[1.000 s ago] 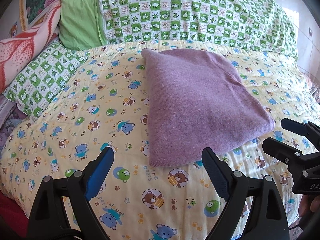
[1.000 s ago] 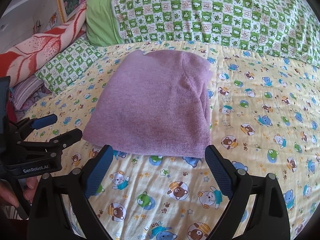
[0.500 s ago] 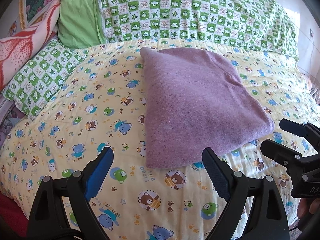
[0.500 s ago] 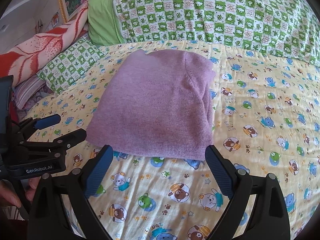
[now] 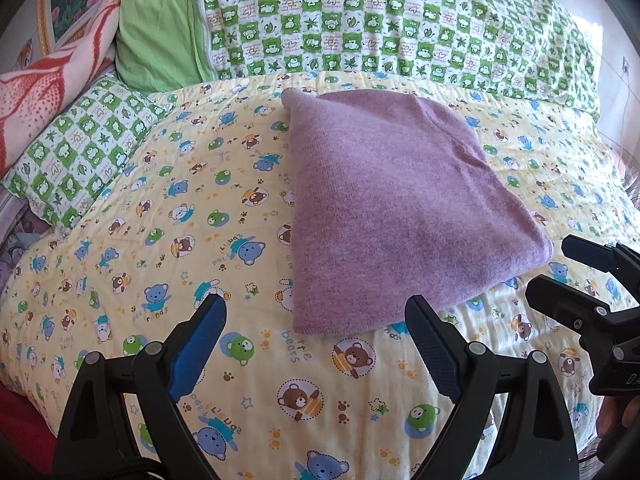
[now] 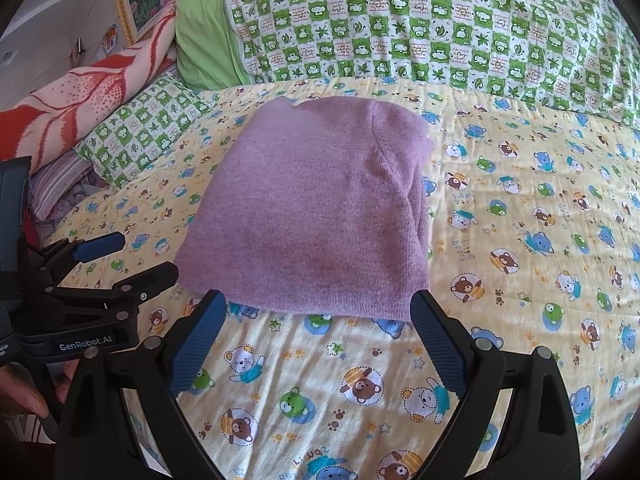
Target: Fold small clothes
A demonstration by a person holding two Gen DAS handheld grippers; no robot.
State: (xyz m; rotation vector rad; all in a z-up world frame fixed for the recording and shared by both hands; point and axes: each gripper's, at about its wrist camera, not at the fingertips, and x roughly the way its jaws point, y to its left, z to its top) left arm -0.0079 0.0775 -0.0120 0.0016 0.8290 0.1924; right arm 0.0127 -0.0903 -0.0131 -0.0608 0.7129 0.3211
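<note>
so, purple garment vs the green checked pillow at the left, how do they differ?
The purple garment is plain, unpatterned knit; the green checked pillow is printed in green and white squares. The garment lies folded flat mid-bed on the bear-print sheet; the pillow sits at the sheet's left edge, beside a red and pink blanket. Neither is touched: left gripper and right gripper are both open and empty.

Ahead of the left gripper (image 5: 314, 336) lies open yellow bear-print sheet (image 5: 160, 208); the folded purple garment (image 5: 384, 208) sits forward-right. Beyond it, the green checked pillow (image 5: 380, 24) blocks the far side.
</note>
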